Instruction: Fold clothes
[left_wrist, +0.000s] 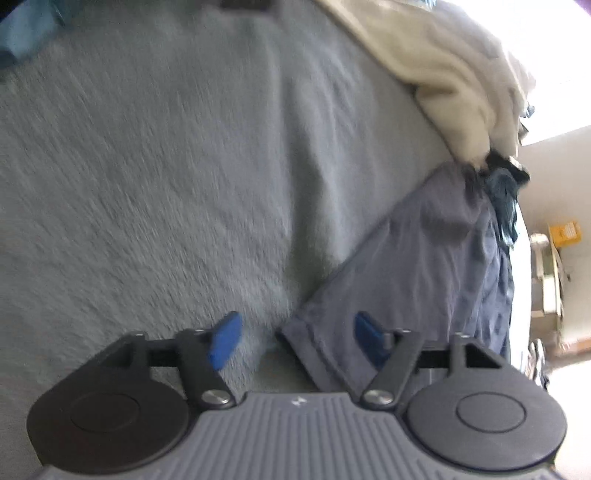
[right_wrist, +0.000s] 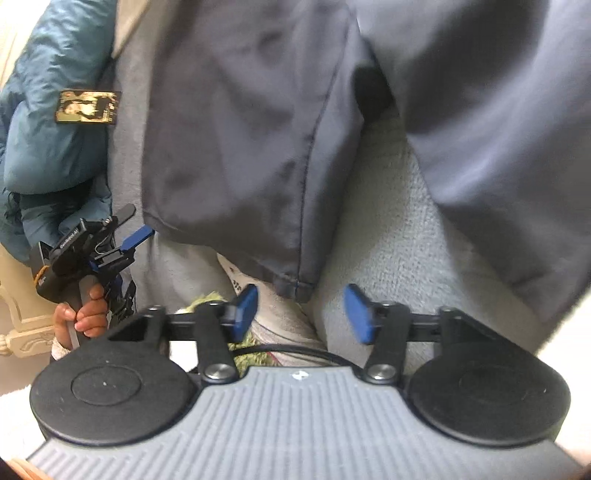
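Grey fleece blanket (left_wrist: 166, 184) covers the surface across both views, a bed by the look of it (can't be sure). Left wrist view, l to r: blanket fills most of the pic, cream fabric (left_wrist: 461, 81) bunched at top right, dark blue-grey trousers (left_wrist: 424, 266) running along the right side down to the left tool (left_wrist: 295, 338). That tool is open w/ blue pads (left_wrist: 225, 343) well apart; a trouser hem lies between them but neither pad presses on it, nothing gripped.

Right wrist view, l to r: teal puffer jacket (right_wrist: 51, 140) w/ a square patch (right_wrist: 86, 107) at far left, below it a hand (right_wrist: 86, 314) holding the left tool (right_wrist: 133, 227), jaws apart. Centre: one trouser leg (right_wrist: 240, 147) hangs w/ its hem just above the right tool (right_wrist: 301, 310). That tool is part open, pads clear of the cloth, holding nothing. Second leg (right_wrist: 498, 129) at right.
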